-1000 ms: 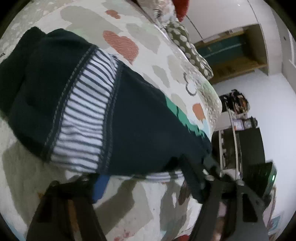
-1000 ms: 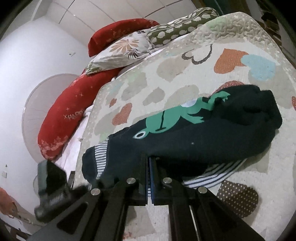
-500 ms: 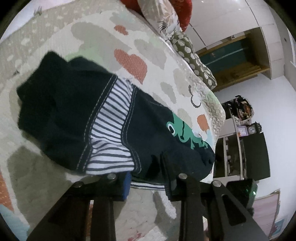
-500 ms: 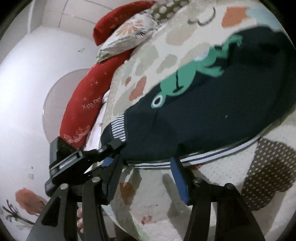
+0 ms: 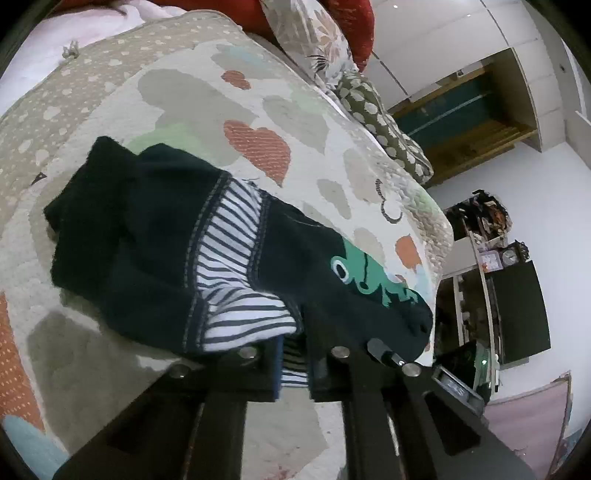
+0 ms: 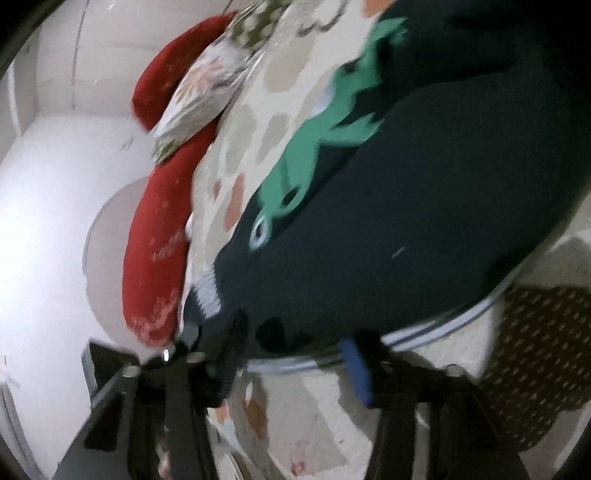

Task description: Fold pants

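1. The dark navy pants (image 5: 155, 251) lie bunched on the heart-patterned quilt (image 5: 236, 99), taking up the middle of the left wrist view from about 9 o'clock across to 4 o'clock. A striped panel (image 5: 229, 236) crosses their middle and a green frog print (image 5: 369, 273) sits toward 3 o'clock.
2. The left gripper (image 5: 293, 365) is at 6 o'clock, its fingers drawn nearly together and pinching a striped hem edge of the pants between them.
3. The right gripper (image 6: 291, 354) is spread wide at the near hem, a blue-padded finger (image 6: 356, 369) at 5 o'clock and the other at 7 o'clock; it grips nothing I can see, though the cloth's edge seems to lie between them.
4. The cloth looks like a soft, light knit (limp, not slippery, nothing fragile). It will sag and crease wherever it is unsupported, so I judge a hold on the doubled hem or the seamed band better than on a single loose layer.
5. The right wrist view is motion-blurred, so seams and layers there are hard to read. The pants run off its frame at 1 o'clock.
6. Which end is the waistband, and how many layers are stacked, I cannot tell. Red and floral pillows (image 5: 317, 33) sit beyond the quilt at 12 o'clock.
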